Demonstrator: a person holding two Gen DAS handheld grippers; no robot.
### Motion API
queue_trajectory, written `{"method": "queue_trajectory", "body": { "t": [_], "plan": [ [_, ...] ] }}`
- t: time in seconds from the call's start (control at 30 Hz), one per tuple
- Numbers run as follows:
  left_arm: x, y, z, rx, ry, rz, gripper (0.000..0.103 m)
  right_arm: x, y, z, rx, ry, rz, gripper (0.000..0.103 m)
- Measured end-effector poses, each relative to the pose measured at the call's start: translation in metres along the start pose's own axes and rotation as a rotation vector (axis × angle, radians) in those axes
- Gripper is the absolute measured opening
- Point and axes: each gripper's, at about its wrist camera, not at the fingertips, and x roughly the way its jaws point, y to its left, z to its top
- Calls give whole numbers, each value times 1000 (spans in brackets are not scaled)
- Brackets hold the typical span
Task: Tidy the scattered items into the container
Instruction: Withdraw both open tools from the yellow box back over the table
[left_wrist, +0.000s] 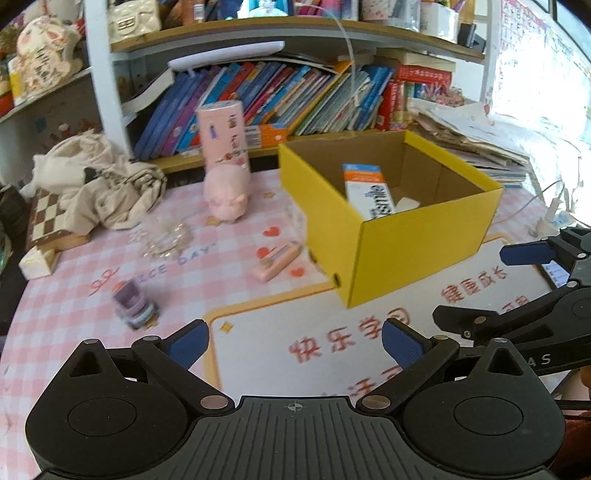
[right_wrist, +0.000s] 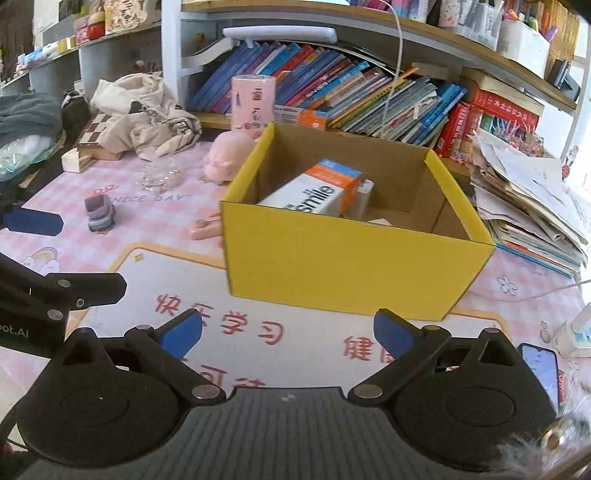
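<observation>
Both the left gripper and the right gripper stand wide apart, holding nothing. The yellow box (a white carton inside) stands on the table; a pink pig, a purple toy car and a pink stapler lie left of it.

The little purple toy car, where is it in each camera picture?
Left wrist view: the small purple toy car sits low on the left, on the pink checked mat, just beyond the left gripper's left finger.
Right wrist view: it sits at mid-height on the far left, under the "NICE DAY" lettering.
Shared landmark: the open yellow cardboard box, to the car's right in both.
</observation>
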Motion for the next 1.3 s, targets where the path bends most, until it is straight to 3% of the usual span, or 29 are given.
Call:
{"method": "queue_trajectory", "body": {
  "t": [1.3],
  "plan": [
    [-36,89,-41,-67,-9,80,101,5,110,10,-137,0,45,101]
  ]
}}
